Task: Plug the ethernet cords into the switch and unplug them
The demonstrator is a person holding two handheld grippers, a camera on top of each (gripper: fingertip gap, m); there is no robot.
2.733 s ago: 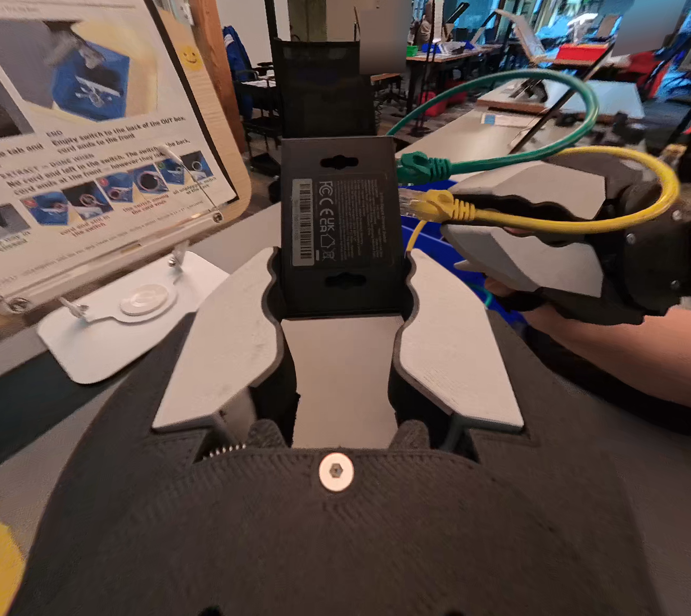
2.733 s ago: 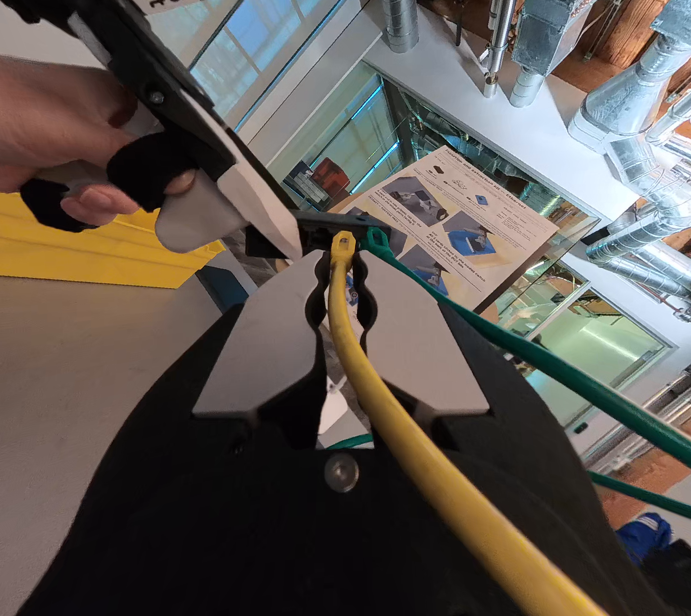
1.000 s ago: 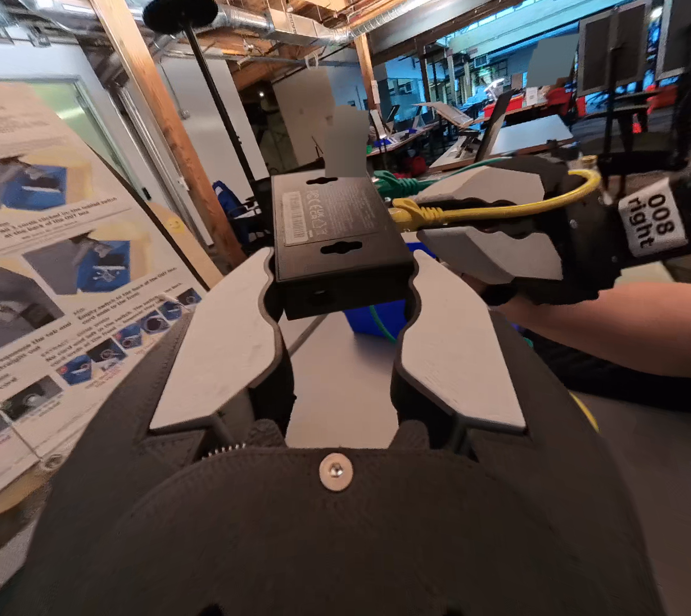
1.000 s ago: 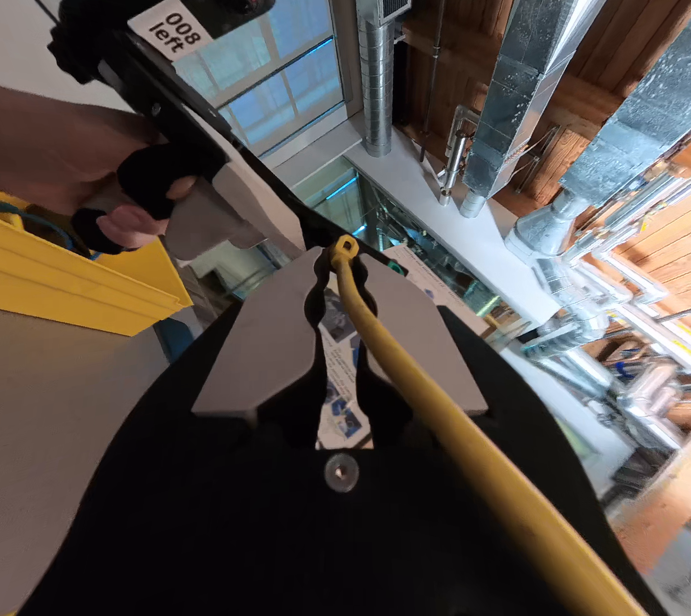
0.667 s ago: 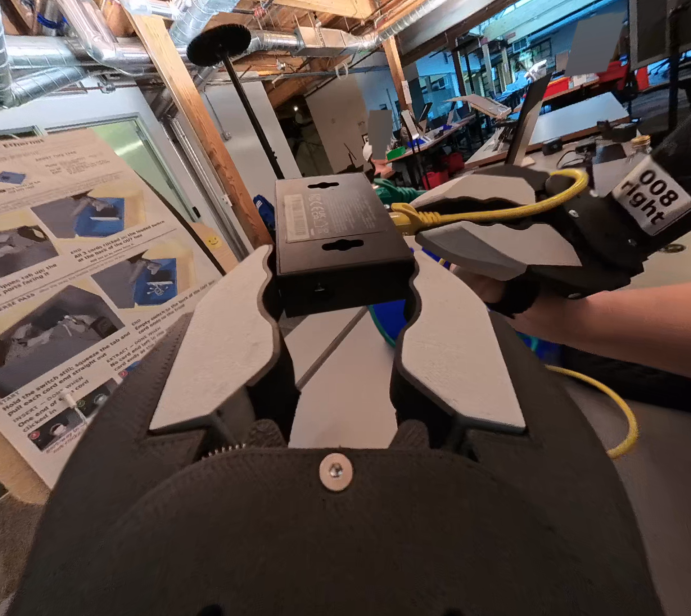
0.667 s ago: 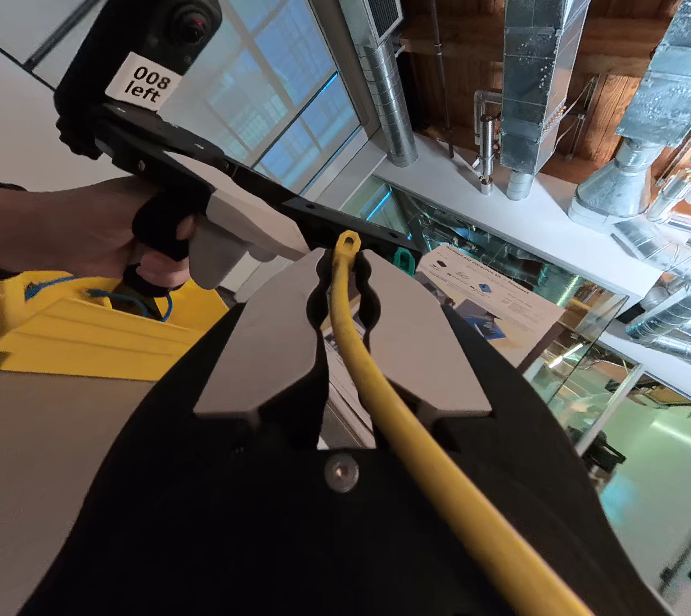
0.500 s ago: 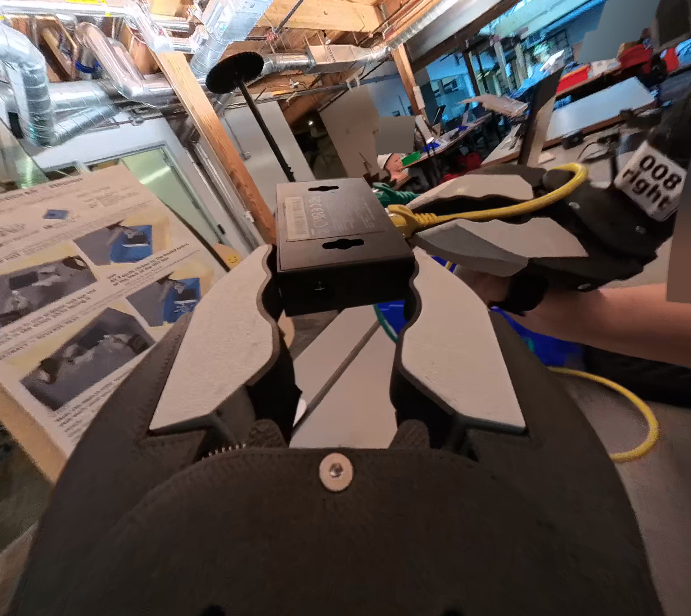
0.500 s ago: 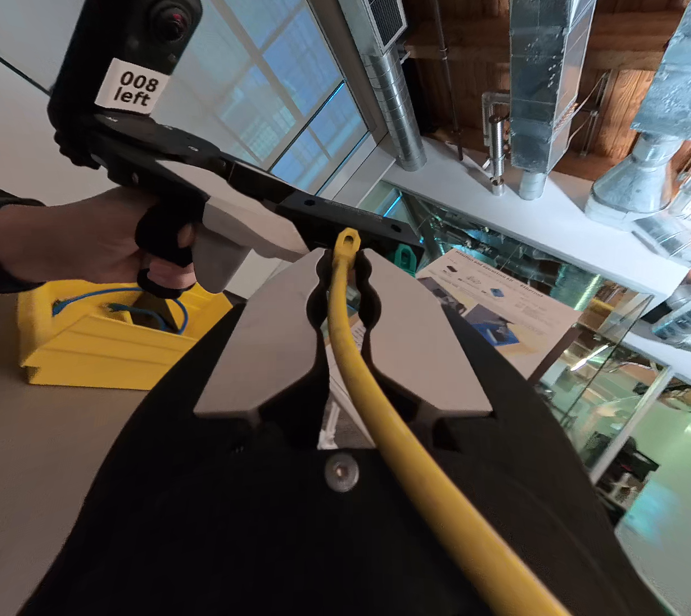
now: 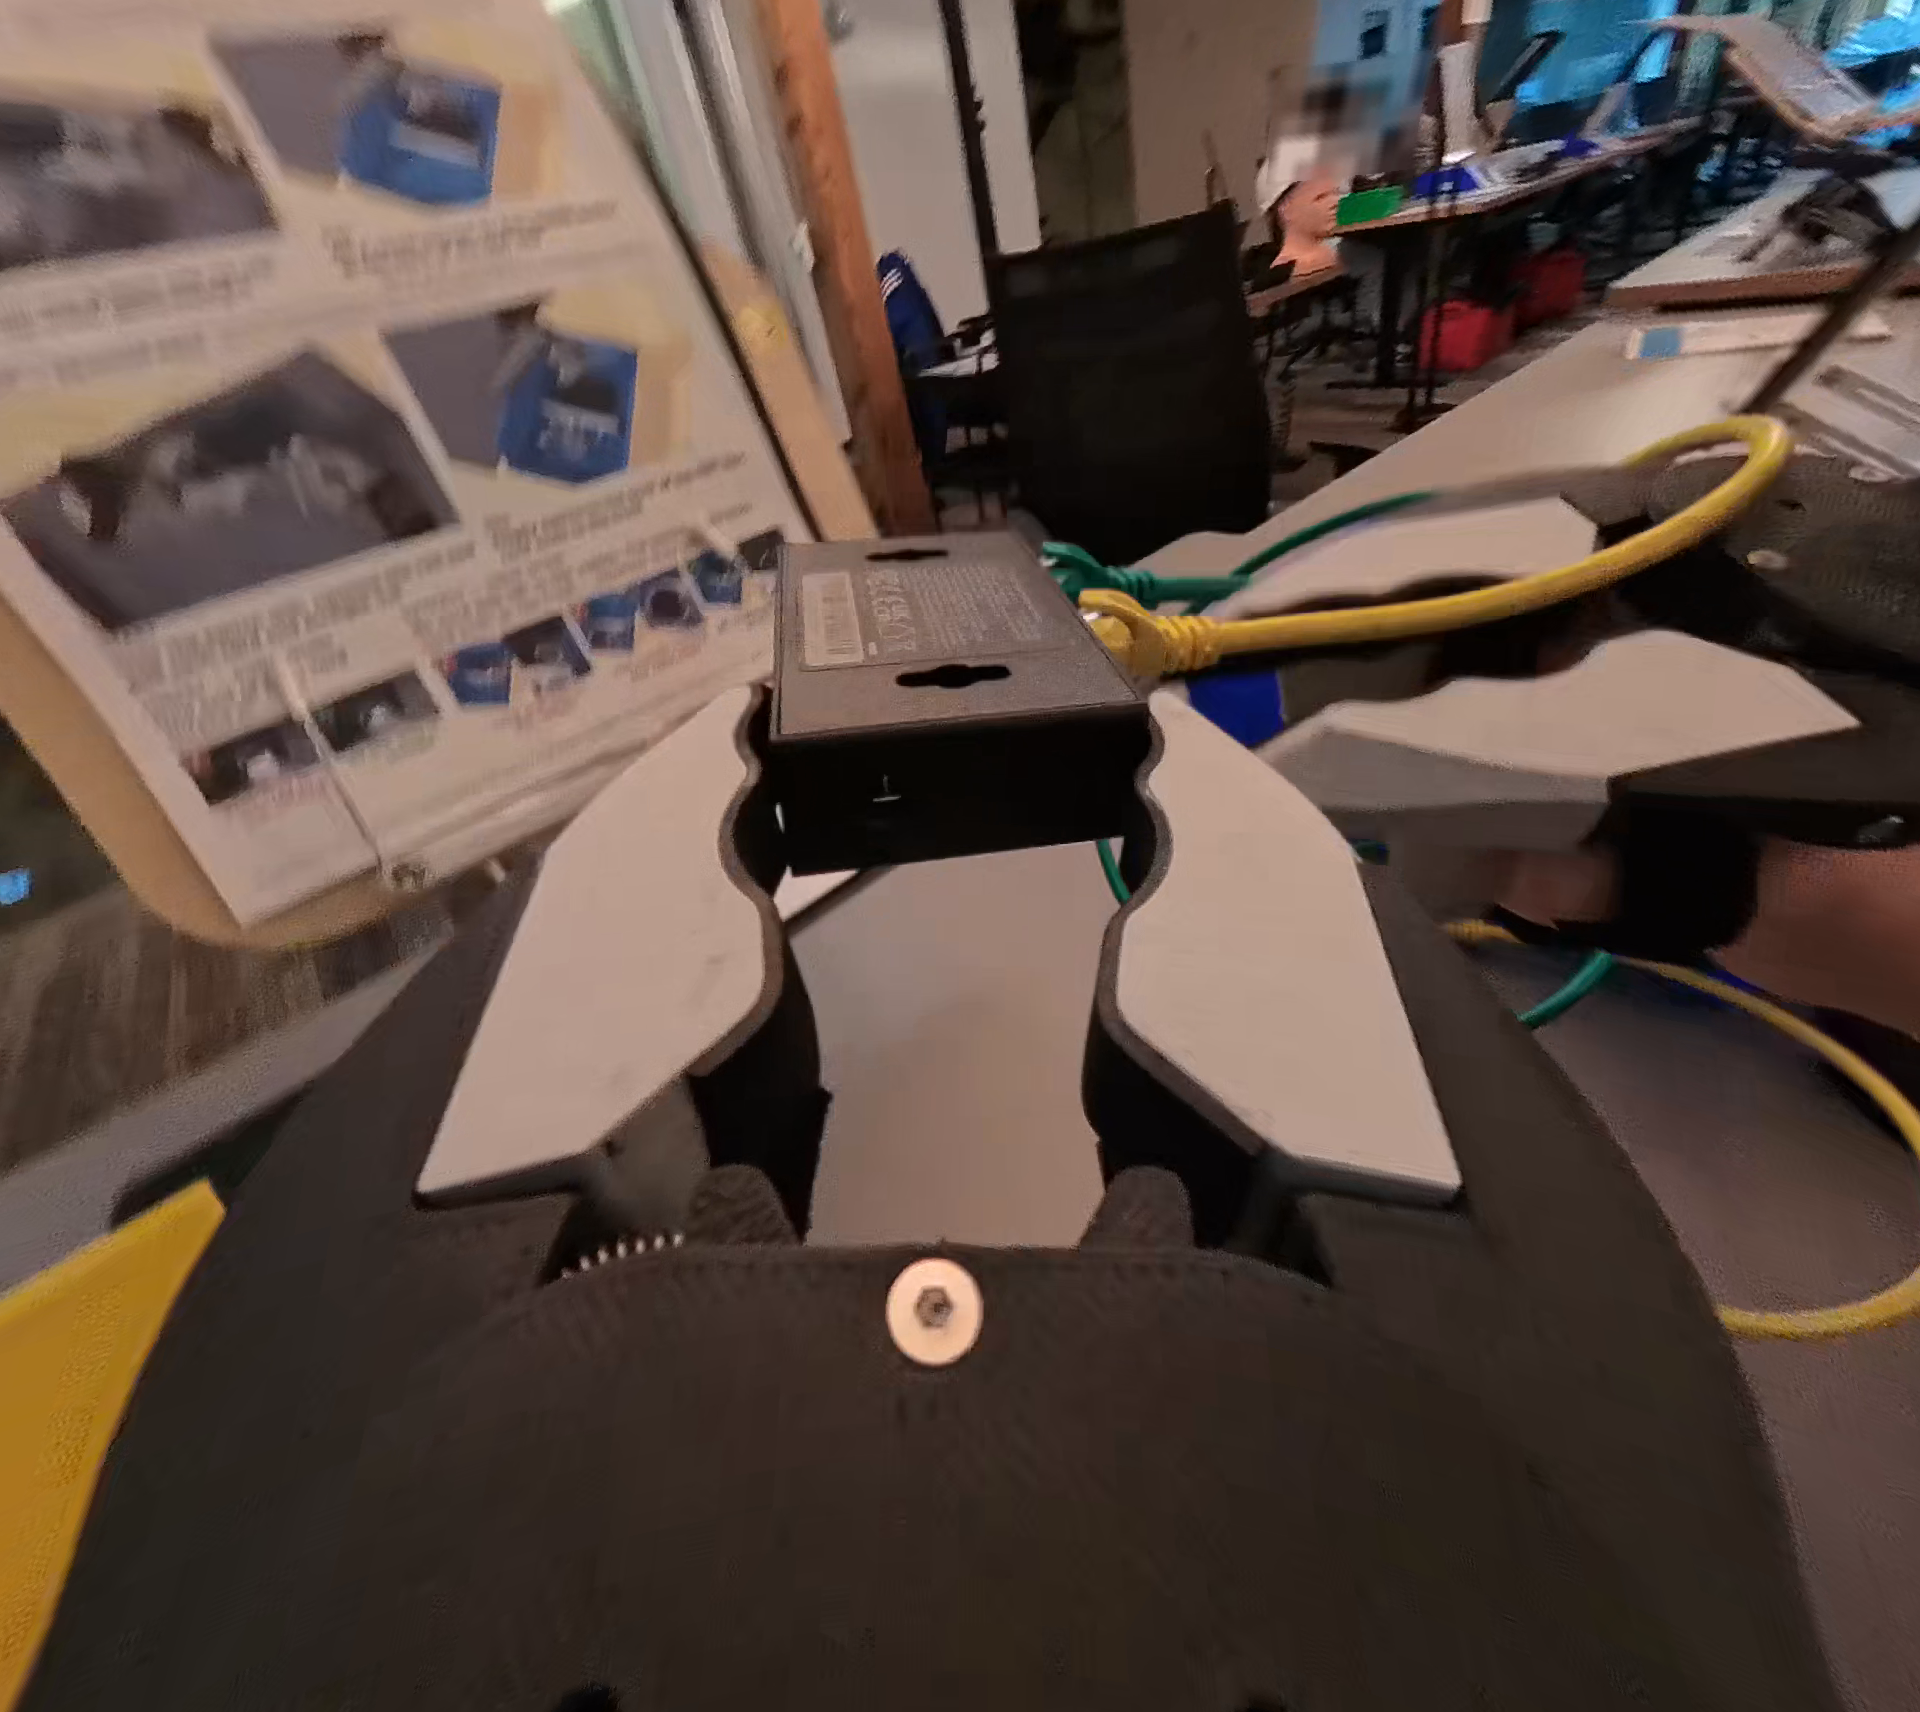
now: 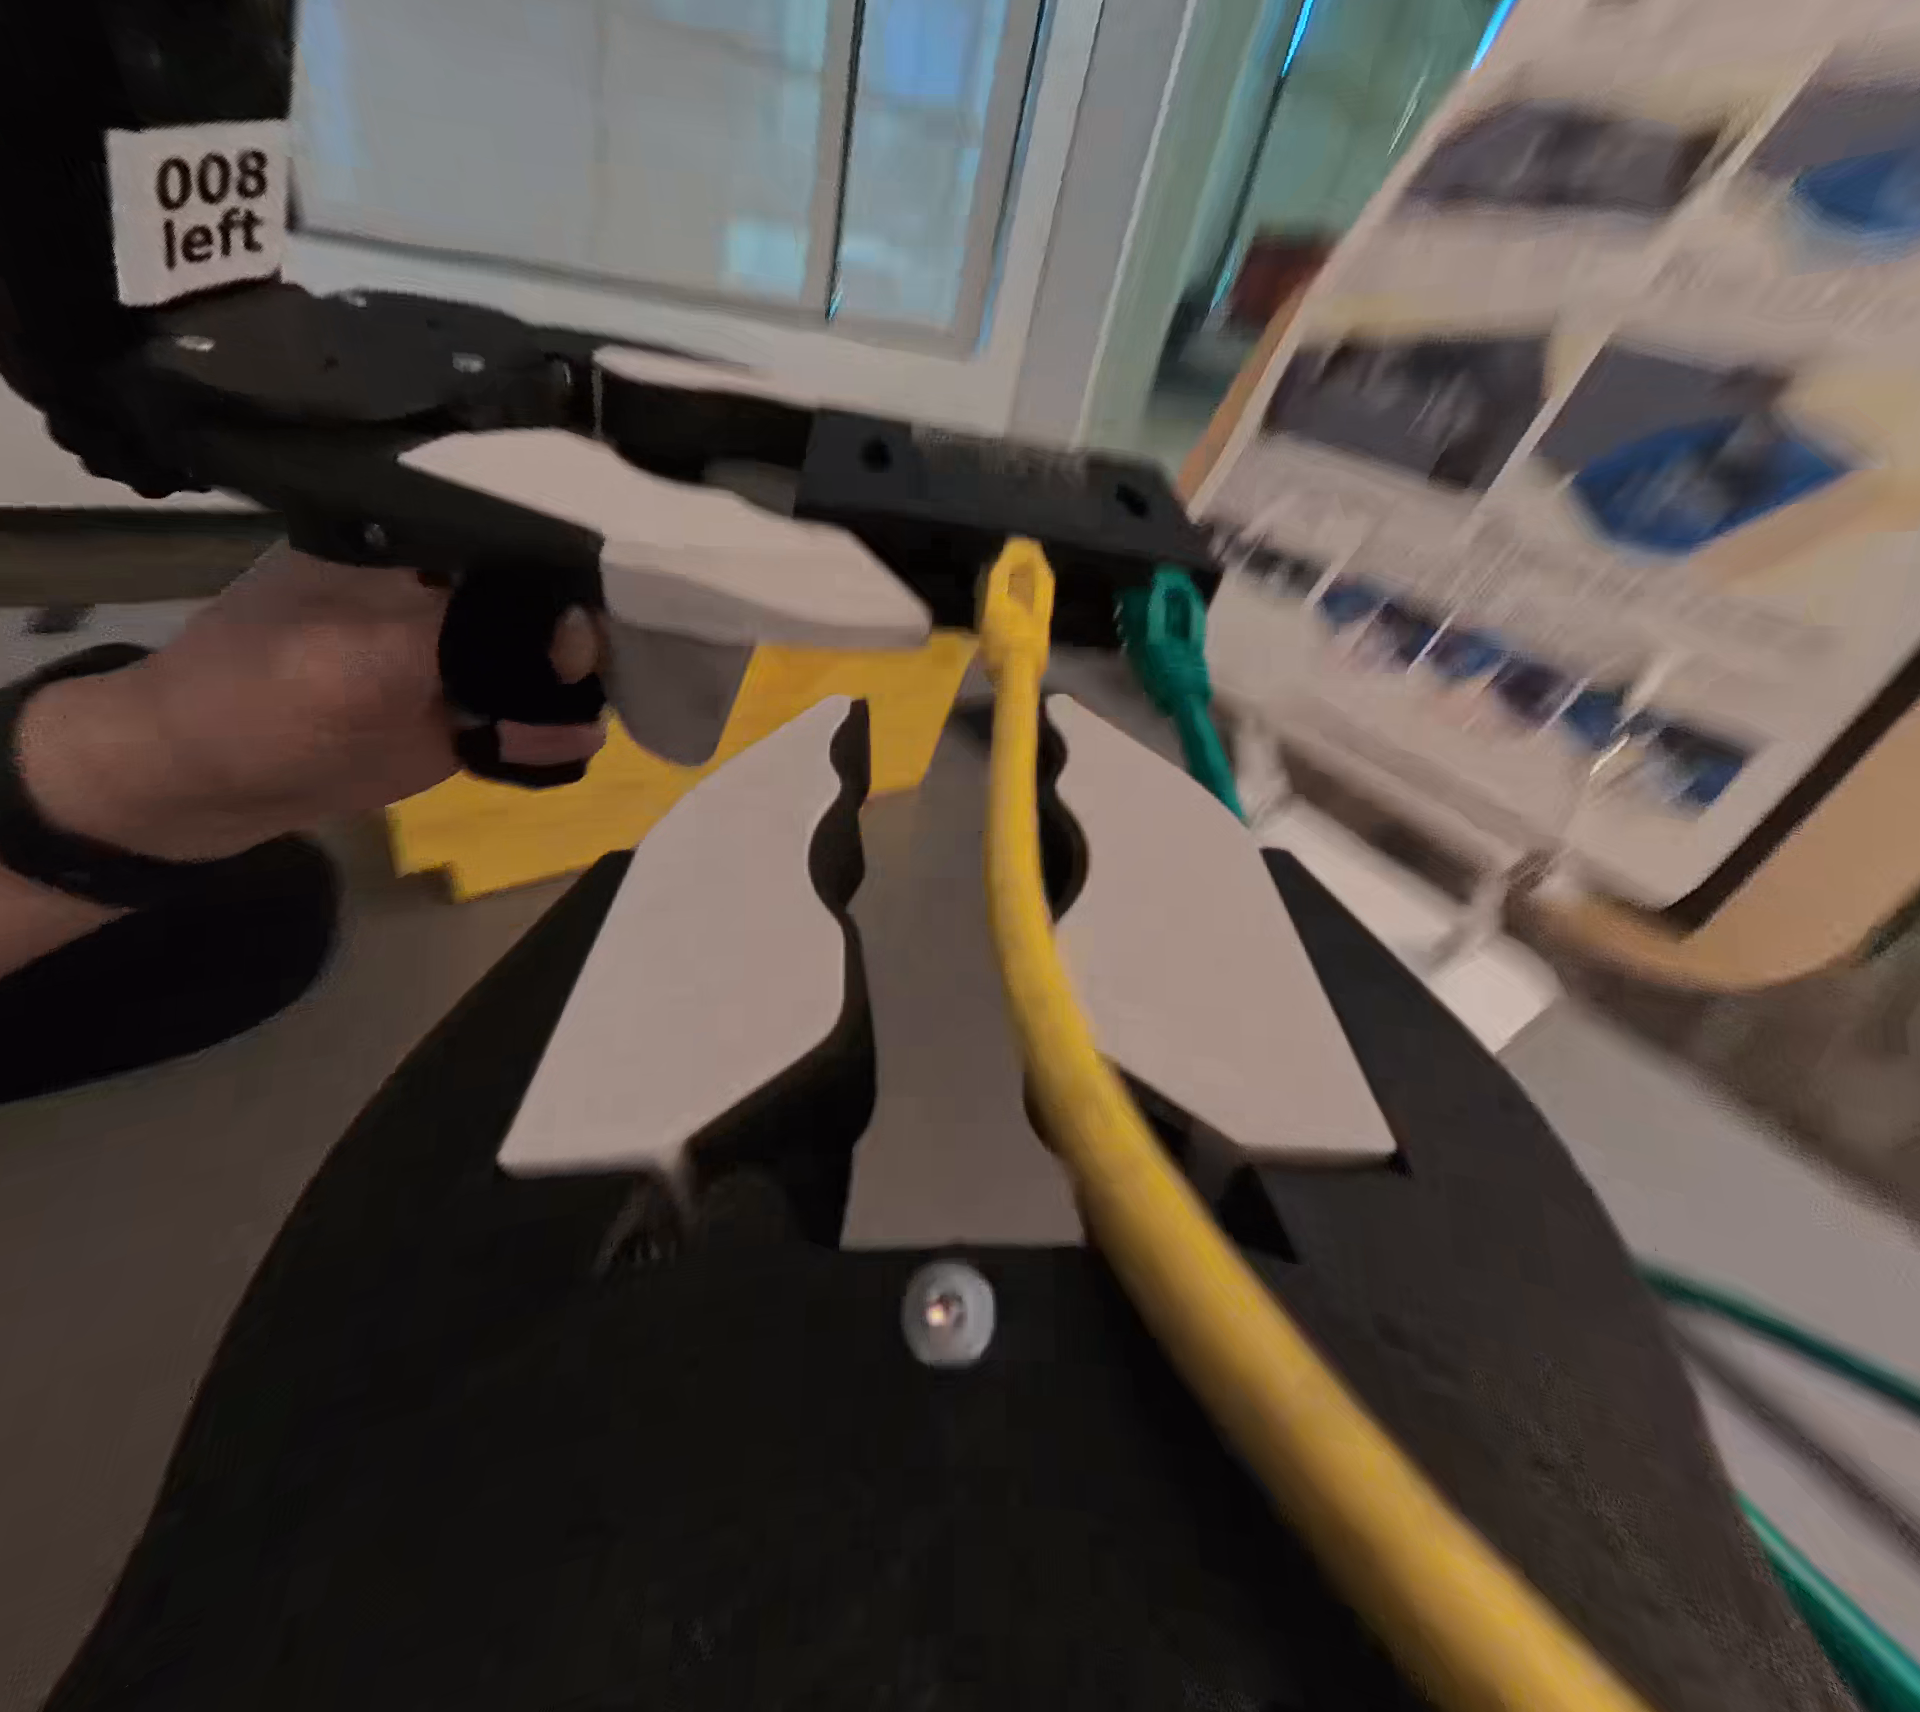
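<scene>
Yellow cord (image 10: pixel 1023 841) seated in the black switch (image 9: pixel 940 675), green cord (image 10: pixel 1174 654) plugged beside it at 3 o'clock.
Left gripper (image 9: pixel 951 815) is clamped on the switch above the tabletop (image 9: pixel 1662 1143); right gripper (image 10: pixel 951 815) has its jaws apart around the yellow cord. To unplug well, I'd pinch at the boot, press the tab, and pull straight out.

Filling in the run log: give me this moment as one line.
left tool: shut on switch | right tool: open, yellow cord between fingers | yellow cord, green cord: plugged into switch
</scene>
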